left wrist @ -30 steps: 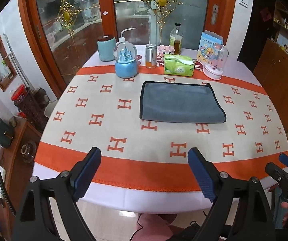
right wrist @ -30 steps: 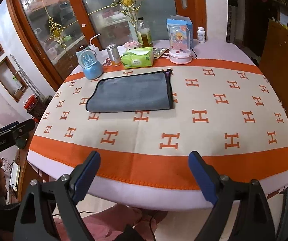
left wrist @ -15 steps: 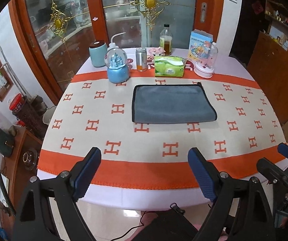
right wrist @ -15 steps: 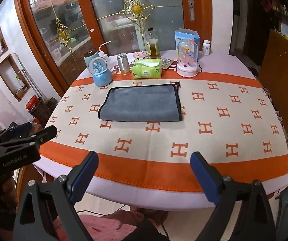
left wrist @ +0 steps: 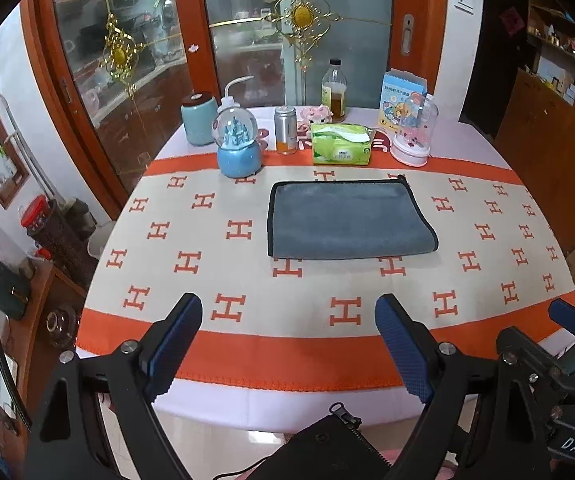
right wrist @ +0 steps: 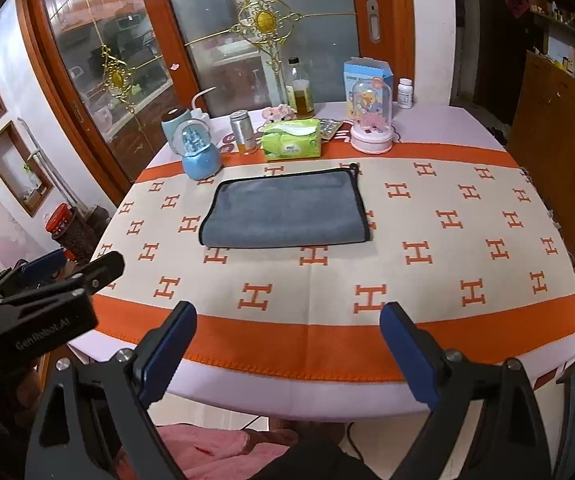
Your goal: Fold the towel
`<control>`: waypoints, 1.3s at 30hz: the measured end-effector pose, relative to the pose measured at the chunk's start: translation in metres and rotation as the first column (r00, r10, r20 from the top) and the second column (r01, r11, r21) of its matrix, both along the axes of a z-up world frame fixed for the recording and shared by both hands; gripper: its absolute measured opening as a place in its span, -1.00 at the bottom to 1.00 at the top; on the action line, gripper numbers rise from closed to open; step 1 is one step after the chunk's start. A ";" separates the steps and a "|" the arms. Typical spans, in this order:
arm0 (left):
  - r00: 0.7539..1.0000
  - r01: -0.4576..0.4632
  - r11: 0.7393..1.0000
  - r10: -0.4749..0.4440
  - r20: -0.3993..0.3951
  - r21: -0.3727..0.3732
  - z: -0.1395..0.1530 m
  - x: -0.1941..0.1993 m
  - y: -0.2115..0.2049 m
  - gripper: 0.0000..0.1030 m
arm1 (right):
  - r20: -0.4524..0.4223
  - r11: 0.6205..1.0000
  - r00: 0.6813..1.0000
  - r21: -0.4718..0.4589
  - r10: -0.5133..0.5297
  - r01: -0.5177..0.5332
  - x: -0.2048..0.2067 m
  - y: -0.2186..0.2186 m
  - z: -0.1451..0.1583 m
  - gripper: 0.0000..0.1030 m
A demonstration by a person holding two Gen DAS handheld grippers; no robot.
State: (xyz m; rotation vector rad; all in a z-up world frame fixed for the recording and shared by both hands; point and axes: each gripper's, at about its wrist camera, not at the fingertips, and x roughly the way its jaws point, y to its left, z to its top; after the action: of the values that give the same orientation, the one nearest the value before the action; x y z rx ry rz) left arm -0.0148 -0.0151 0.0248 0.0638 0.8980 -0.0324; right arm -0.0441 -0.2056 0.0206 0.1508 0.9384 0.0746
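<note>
Both claws, left and right, gape unladen below the towel; each should pinch a near corner.

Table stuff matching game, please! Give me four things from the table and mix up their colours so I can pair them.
Things:
1. towel
2. tissue pack
3. snow globe
4. music box base

Colours:
A. green
B. pink
C. grey with a black edge
D. light blue

Pairs: 1-C, 2-A, 3-D, 4-B
</note>
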 end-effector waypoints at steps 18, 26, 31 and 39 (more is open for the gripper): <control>0.999 0.014 1.000 -0.013 0.032 -0.025 0.000 0.000 0.004 0.98 | -0.017 1.000 1.000 0.011 0.009 -0.009 0.004 0.012 -0.006 1.00; 1.000 0.011 0.999 -0.010 0.004 -0.043 -0.006 0.004 0.005 0.98 | -0.019 1.000 1.000 0.009 0.001 -0.001 0.006 0.011 -0.005 1.00; 1.000 0.009 0.999 -0.009 -0.004 -0.052 -0.008 0.005 0.006 0.98 | -0.021 1.000 1.000 0.006 -0.007 0.007 0.007 0.009 -0.005 1.00; 1.000 0.016 0.998 -0.017 -0.005 -0.058 -0.008 0.007 0.005 0.98 | -0.027 1.000 0.999 0.003 -0.021 0.021 0.006 0.008 -0.006 1.00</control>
State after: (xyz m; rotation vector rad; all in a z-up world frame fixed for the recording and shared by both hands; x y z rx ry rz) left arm -0.0079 -0.0102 0.0164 0.0175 0.9014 -0.0738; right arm -0.0383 -0.1979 0.0148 0.1647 0.9638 0.0552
